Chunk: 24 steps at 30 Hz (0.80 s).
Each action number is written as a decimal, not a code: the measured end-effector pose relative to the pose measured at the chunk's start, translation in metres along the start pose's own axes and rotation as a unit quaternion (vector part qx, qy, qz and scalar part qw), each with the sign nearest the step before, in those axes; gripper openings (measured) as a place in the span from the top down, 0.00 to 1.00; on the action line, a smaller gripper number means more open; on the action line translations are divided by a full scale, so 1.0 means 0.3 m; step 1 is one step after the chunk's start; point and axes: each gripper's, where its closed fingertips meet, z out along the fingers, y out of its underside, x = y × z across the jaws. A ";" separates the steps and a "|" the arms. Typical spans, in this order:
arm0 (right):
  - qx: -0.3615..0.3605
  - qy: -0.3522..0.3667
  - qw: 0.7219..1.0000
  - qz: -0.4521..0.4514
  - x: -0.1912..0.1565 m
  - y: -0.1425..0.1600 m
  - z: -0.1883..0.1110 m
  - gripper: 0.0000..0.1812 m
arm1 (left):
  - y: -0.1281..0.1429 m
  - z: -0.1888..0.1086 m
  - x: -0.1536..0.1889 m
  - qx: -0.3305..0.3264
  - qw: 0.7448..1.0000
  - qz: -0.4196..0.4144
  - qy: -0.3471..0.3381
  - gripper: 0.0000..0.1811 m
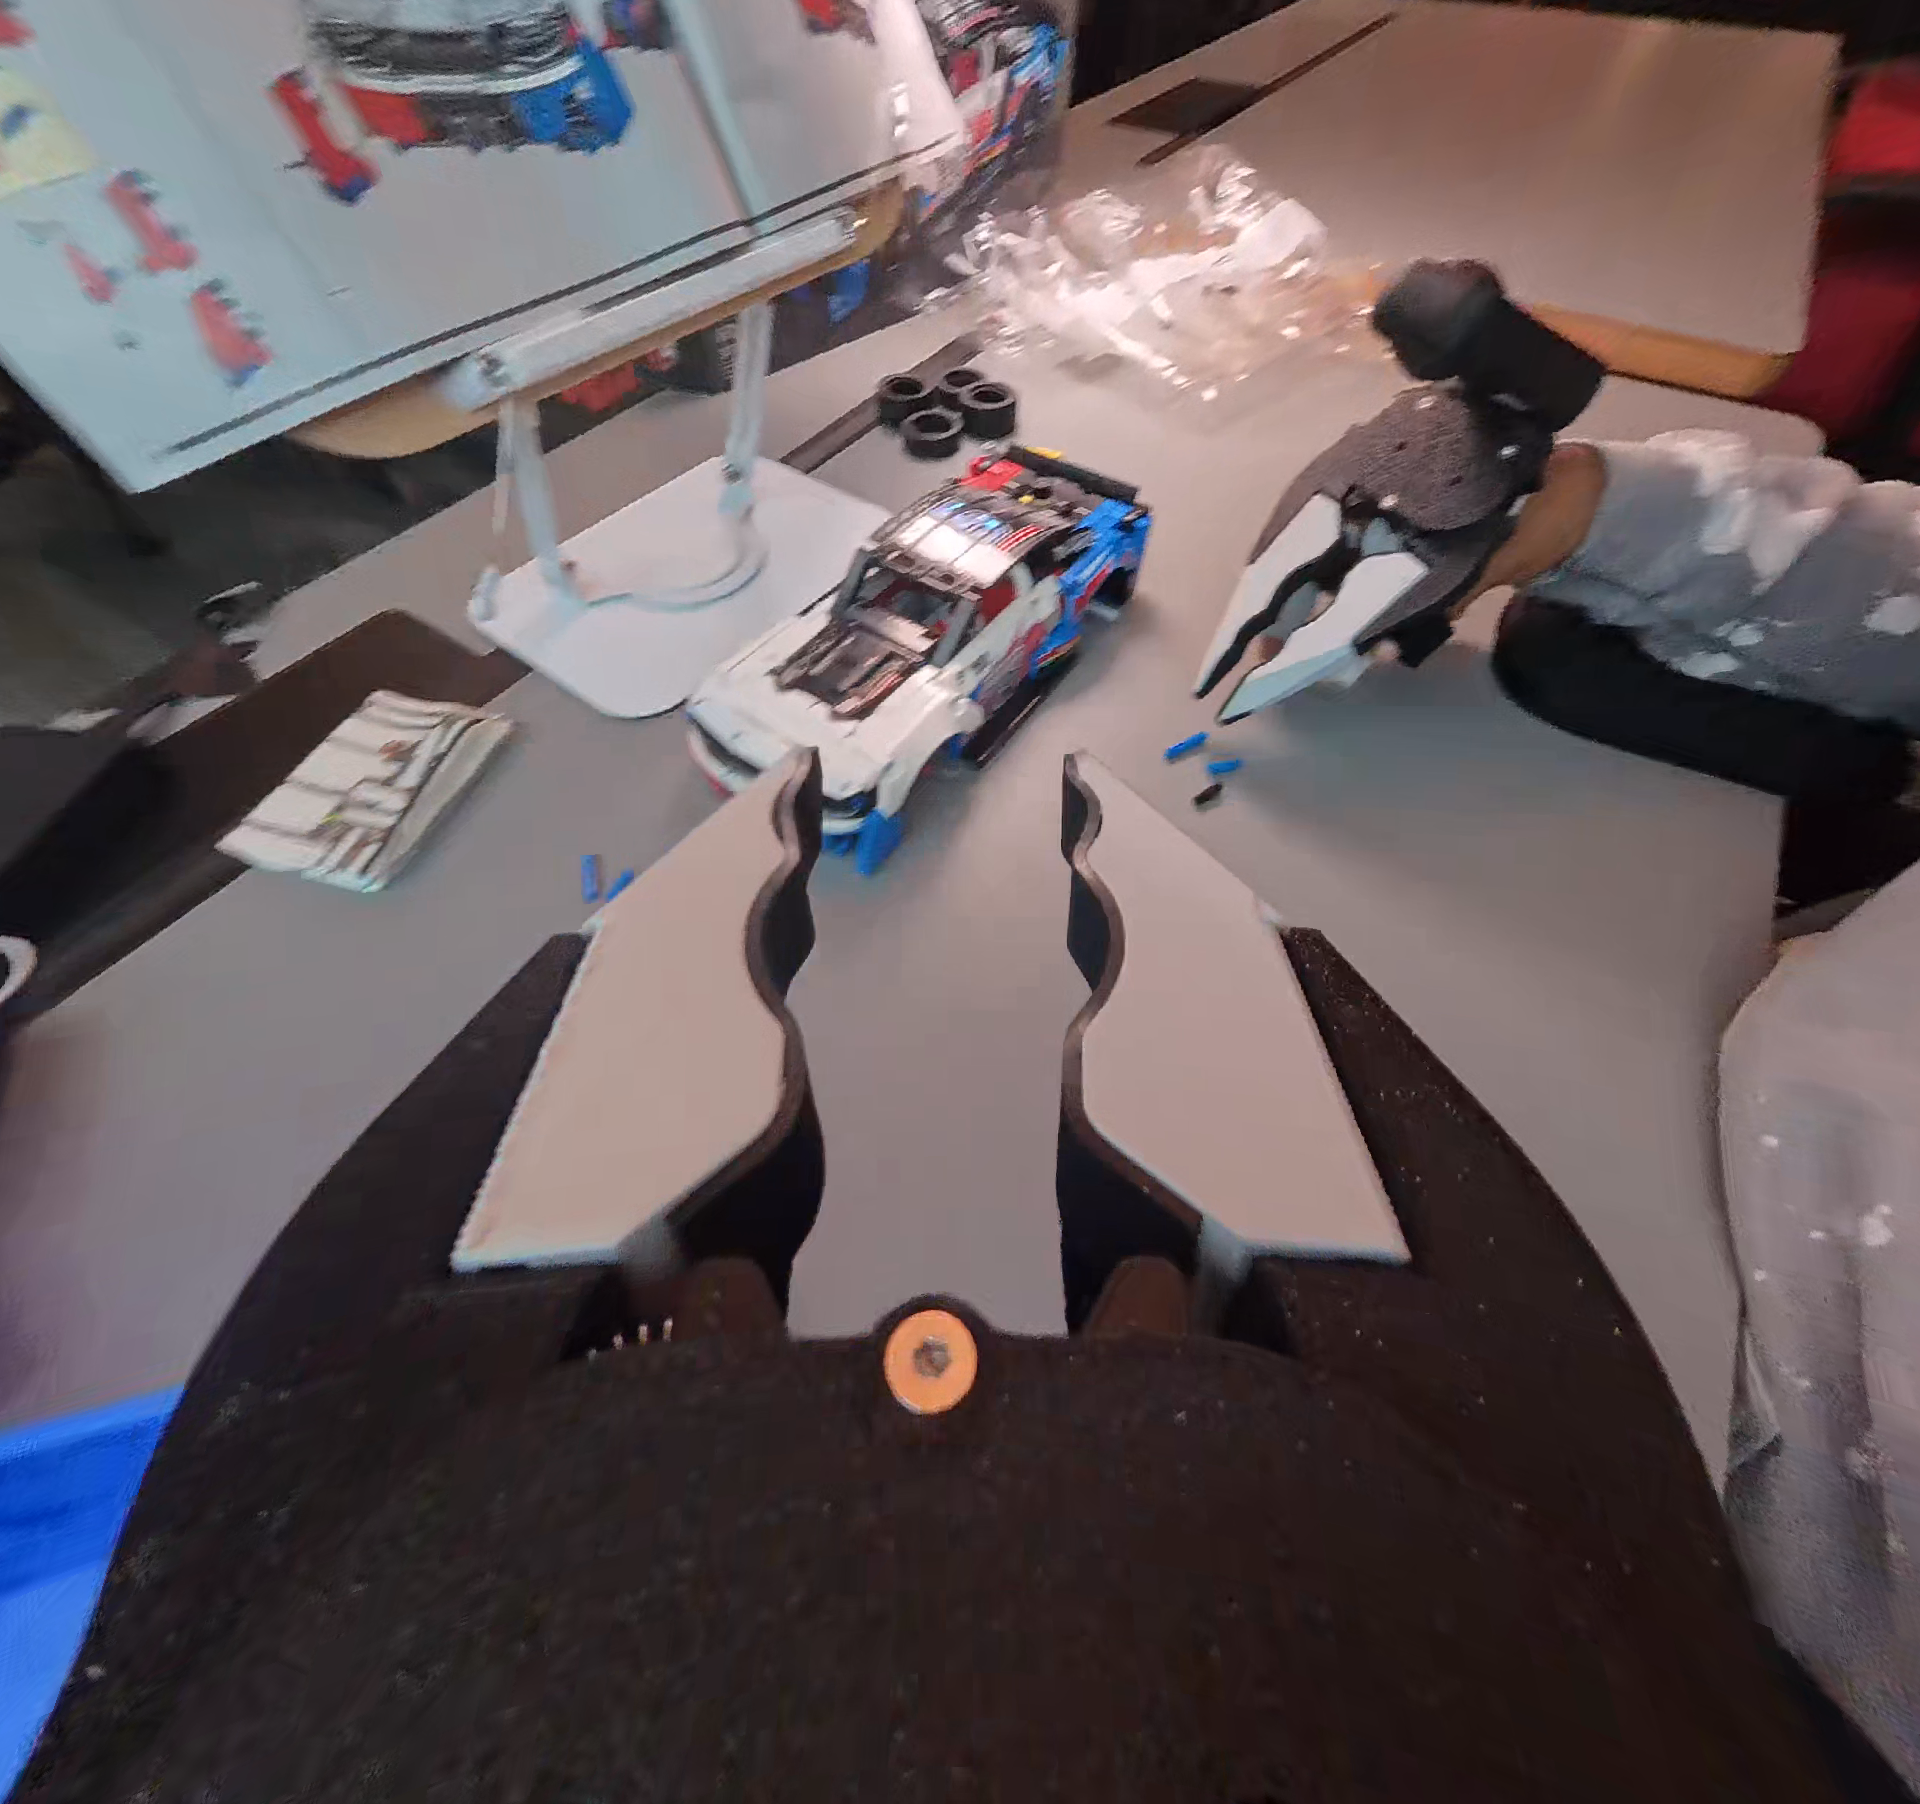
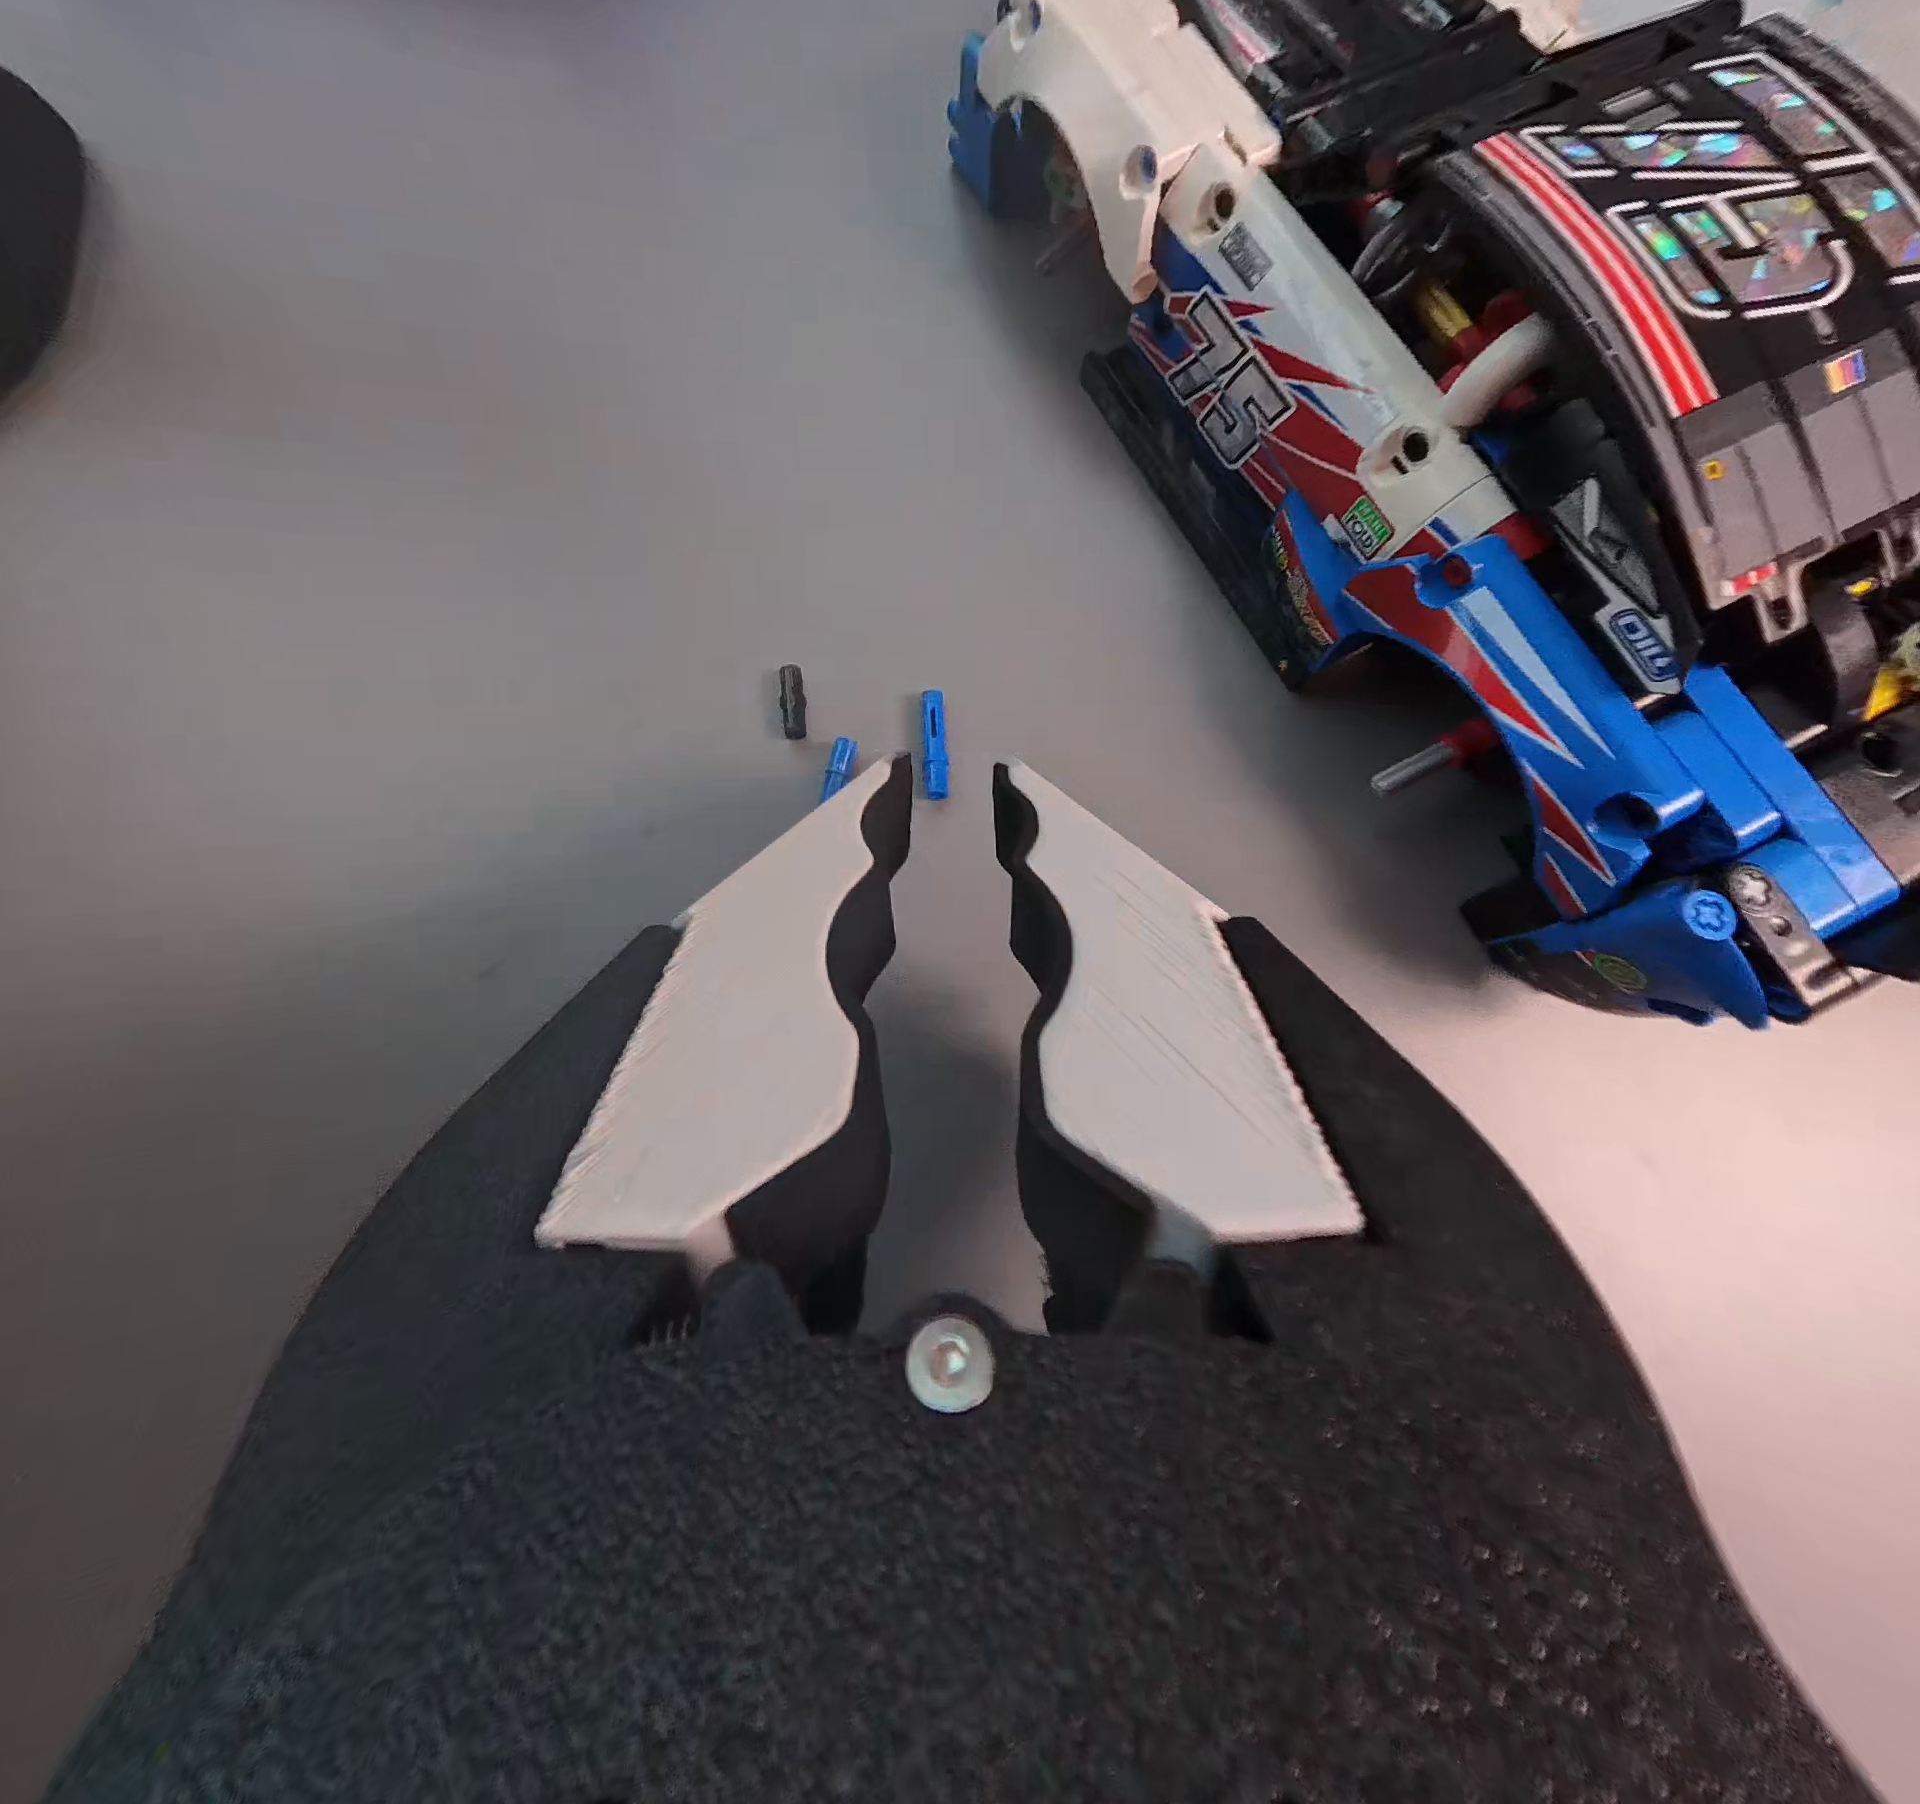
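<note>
**Right gripper over the loose pins**

Hovering low over the grey table [image 2: 416, 404], the right gripper [image 2: 953, 765] had its jaws slightly apart and empty. A blue pin [image 2: 933, 744] lay just ahead of the gap, its long axis running nearly along the fingers. A second blue pin [image 2: 837, 762] sat beside the left fingertip, a black pin [image 2: 793, 701] a little farther. The brick-built race car [image 2: 1455, 424] stood to the right. The left gripper [image 1: 940, 778], jaws wide and empty, was nearer the car's nose, well apart from the pins.
</note>
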 end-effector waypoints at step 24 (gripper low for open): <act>0.137 -0.055 0.971 -0.188 -0.206 -0.158 -0.002 0.98 | 0.287 0.513 0.418 -0.085 0.970 0.122 0.192 0.94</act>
